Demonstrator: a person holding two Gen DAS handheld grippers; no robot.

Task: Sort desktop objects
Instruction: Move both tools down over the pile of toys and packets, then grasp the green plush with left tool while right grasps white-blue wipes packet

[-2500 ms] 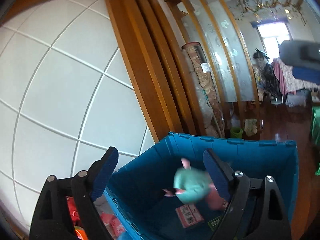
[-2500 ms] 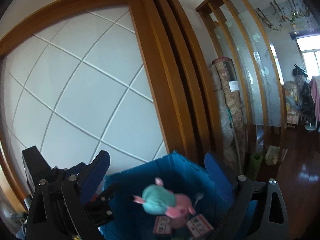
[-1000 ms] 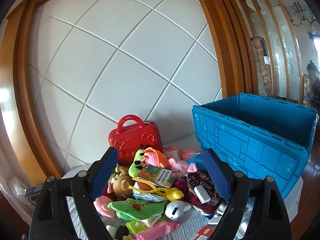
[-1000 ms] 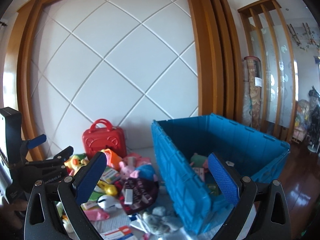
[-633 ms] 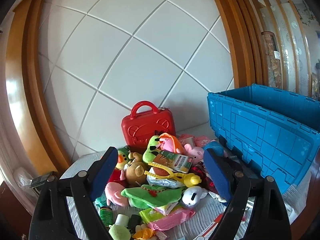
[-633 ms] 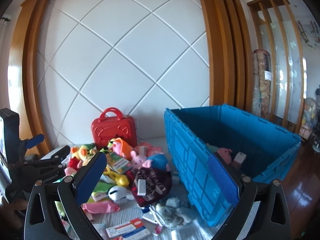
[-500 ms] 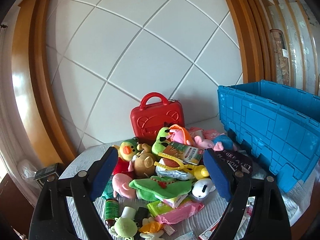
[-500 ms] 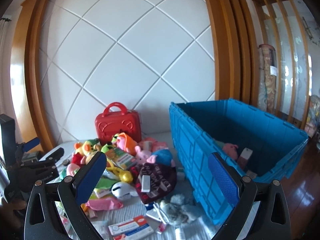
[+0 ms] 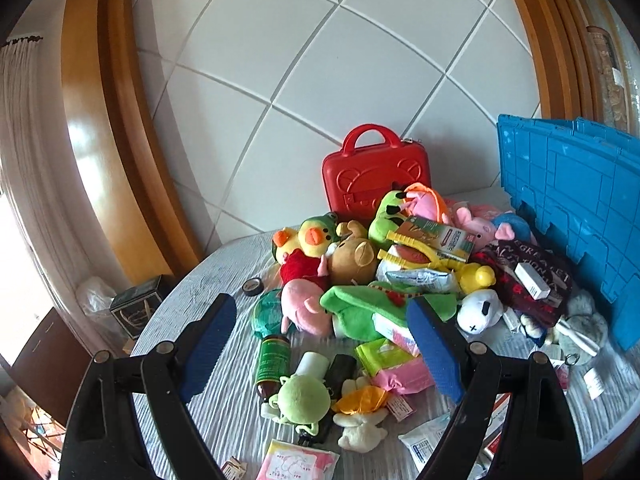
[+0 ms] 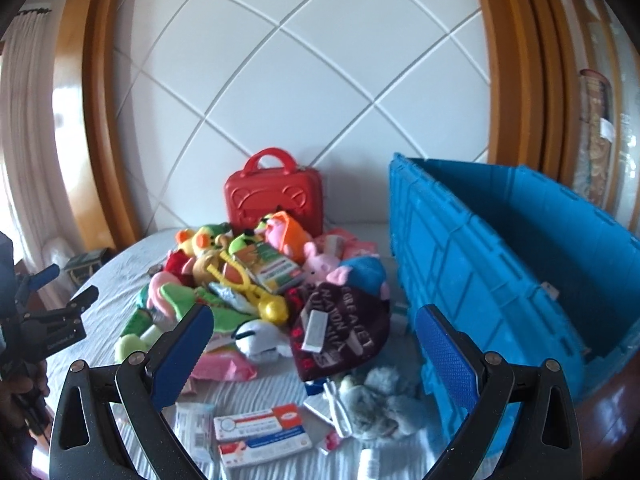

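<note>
A heap of plush toys, boxes and packets lies on the round table (image 9: 208, 280). A blue crate (image 10: 500, 248) stands open at the right; it also shows in the left wrist view (image 9: 572, 200). My left gripper (image 9: 320, 340) is open and empty, above the near left of the heap, over a green bottle (image 9: 272, 360) and a green plush ball (image 9: 304, 398). My right gripper (image 10: 312, 344) is open and empty, above a dark red cloth (image 10: 340, 332) and a grey plush (image 10: 380, 404) beside the crate. The left gripper shows at the left edge of the right wrist view (image 10: 60, 292).
A red toy case (image 9: 376, 176) stands against the white panelled wall behind the heap. A small tape roll (image 9: 252, 287) lies on the table's left part. Flat medicine boxes (image 10: 260, 436) lie near the front edge. A dark box (image 9: 136, 308) sits beyond the table's left rim.
Both grippers have swung left, away from the blue crate, and tilted down over the heap of toys. Both stay open and empty.
</note>
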